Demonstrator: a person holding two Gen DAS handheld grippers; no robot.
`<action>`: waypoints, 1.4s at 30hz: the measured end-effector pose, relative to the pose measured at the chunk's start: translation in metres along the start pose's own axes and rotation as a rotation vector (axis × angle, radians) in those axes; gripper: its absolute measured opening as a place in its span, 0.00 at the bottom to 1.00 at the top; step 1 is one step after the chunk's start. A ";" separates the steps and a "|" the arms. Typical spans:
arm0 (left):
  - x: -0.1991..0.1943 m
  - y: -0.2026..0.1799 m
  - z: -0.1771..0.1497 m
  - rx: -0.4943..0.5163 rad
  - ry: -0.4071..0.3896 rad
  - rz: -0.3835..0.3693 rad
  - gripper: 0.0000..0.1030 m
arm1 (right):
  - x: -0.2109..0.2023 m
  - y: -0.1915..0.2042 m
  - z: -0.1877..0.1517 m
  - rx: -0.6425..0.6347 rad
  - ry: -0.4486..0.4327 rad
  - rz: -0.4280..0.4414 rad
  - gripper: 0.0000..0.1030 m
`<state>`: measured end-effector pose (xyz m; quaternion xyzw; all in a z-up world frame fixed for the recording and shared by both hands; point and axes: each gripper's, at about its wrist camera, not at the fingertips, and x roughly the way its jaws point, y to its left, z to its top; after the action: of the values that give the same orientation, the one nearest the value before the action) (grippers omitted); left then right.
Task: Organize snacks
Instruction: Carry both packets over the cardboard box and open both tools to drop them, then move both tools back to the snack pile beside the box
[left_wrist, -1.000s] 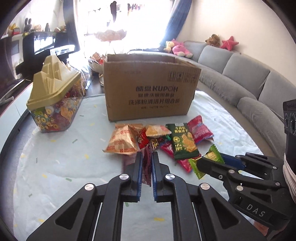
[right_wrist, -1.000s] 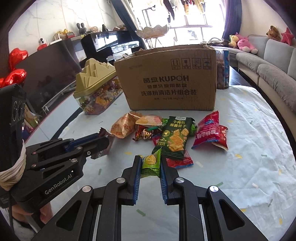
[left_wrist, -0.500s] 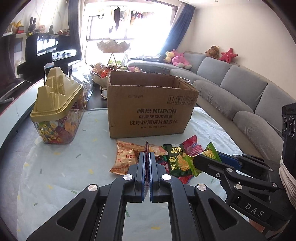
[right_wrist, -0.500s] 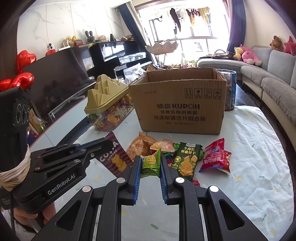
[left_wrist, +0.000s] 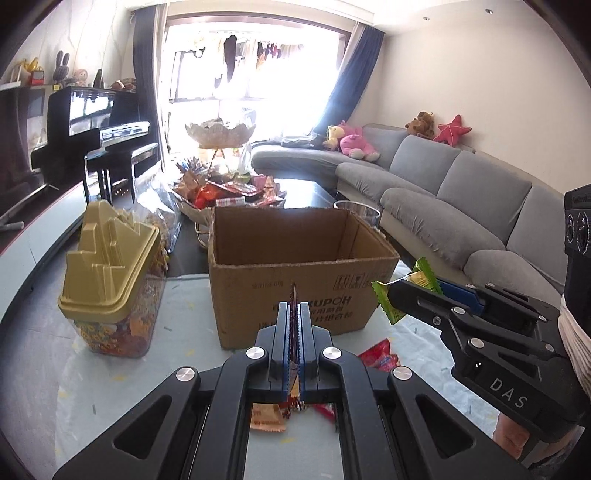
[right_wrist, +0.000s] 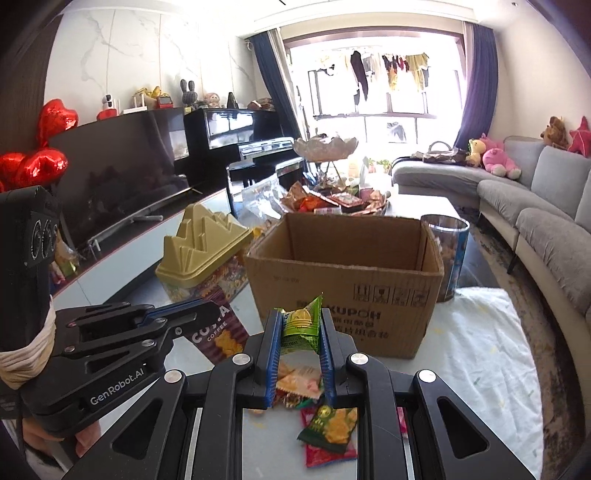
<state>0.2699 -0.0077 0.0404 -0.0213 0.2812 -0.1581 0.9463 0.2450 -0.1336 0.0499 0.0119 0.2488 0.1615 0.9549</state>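
The left gripper (left_wrist: 293, 321) is closed tight on a thin dark snack packet (right_wrist: 218, 332), which stands on edge between the blue pads; from the right wrist view this same packet shows a brown face with the word COSTA and biscuits printed on it. The right gripper (right_wrist: 299, 332) is clamped on a small green snack packet (right_wrist: 300, 326), and its pads press on both sides of the wrapper. Both packets hang in the air in front of an open cardboard box (left_wrist: 295, 258), which stands on the table (left_wrist: 92, 387) under a light cloth. The inside of the box looks empty, but its floor is hidden by the front wall, so I cannot be sure. To the left of the box stands a clear jar with a gold mountain-shaped lid (left_wrist: 110, 273), full of colourful sweets. Below the grippers, on the cloth near the front of the box, lie the other snack packets (right_wrist: 325, 428): a dark green one, some red ones and an orange one. Behind the box there is a tray piled with more sweets (left_wrist: 229, 192), and a grey sofa (left_wrist: 461, 206) runs along the right side of the room
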 end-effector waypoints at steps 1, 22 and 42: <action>0.001 -0.001 0.008 0.004 -0.011 0.000 0.05 | 0.001 -0.002 0.007 0.000 -0.003 0.004 0.20; 0.084 0.020 0.106 0.023 0.003 0.042 0.05 | 0.086 -0.055 0.093 0.017 0.063 -0.068 0.20; 0.064 0.023 0.073 0.060 0.025 0.145 0.62 | 0.074 -0.053 0.060 0.057 0.091 -0.135 0.58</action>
<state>0.3665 -0.0097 0.0656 0.0295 0.2888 -0.0978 0.9519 0.3508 -0.1571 0.0623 0.0147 0.2965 0.0902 0.9506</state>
